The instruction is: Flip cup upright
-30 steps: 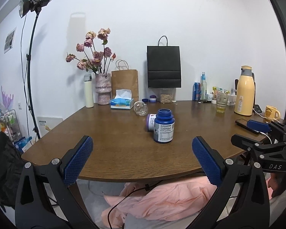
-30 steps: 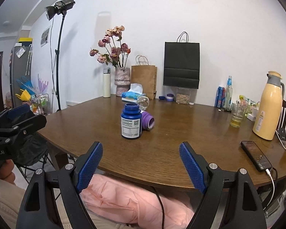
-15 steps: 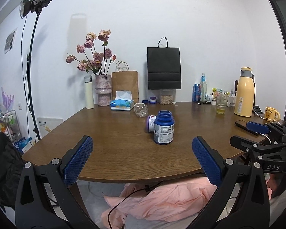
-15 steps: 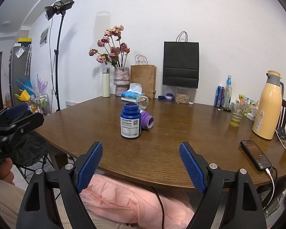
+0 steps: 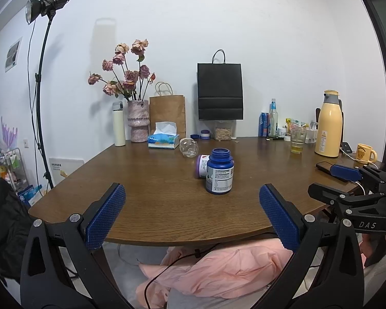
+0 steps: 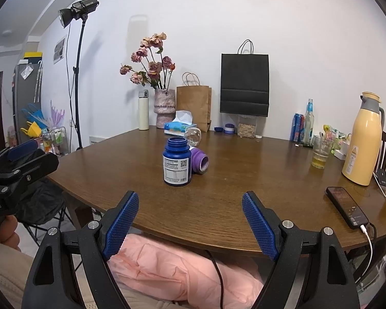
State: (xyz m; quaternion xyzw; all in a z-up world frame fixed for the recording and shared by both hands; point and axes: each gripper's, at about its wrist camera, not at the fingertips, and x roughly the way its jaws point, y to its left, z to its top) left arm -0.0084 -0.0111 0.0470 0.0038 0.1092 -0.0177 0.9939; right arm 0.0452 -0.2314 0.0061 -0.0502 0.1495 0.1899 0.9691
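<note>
Tongs, two pairs, mine: left gripper (image 5: 190, 216) and right gripper (image 6: 190, 222) both spread wide, pinching nothing, held at the near edge of the wooden table (image 5: 154, 200). Purple cup (image 6: 199, 160) lies on its side mid-table, mouth toward my right, touching the upright blue bottle (image 6: 177, 165) in front of it. Clear glass jar (image 5: 188, 148) lies tipped behind them.

The dark wooden bench (image 6: 234, 206) carries a blue bottle (image 6: 177, 164) standing upright near its middle, with a purple cup (image 6: 199, 160) lying on its side just behind and a clear glass jar (image 6: 193, 136) tipped over farther back. Along the wall edge stand a white flask (image 6: 143, 110), a vase (image 6: 164, 108), a tissue box (image 6: 179, 126) and a brown paper bag (image 6: 194, 103). Toward the right sit a drinking glass (image 6: 321, 152), a yellow thermos (image 6: 363, 141) and a phone (image 6: 347, 207).
</note>
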